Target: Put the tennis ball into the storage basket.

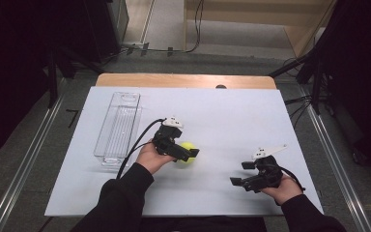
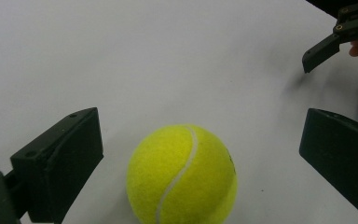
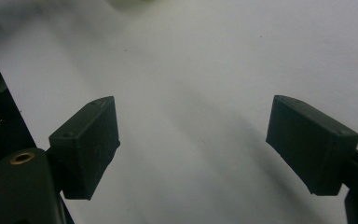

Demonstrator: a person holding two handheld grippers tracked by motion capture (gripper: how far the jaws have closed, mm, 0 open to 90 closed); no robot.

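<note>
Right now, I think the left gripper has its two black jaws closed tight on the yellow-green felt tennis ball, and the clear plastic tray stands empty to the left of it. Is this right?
Not quite. The left gripper is open: in the left gripper view its jaws stand apart on either side of the yellow-green felt tennis ball, touching neither side. The clear plastic tray is indeed empty and to the left.

We find no text, label, brand, number or sign that can be read in any of the views. The tennis ball (image 2: 182, 175) carries a faint dark mark near its right edge in the left gripper view — too small and blurred for us to read. Its felt otherwise shows us just the pale seam — no lettering we can make out.
</note>
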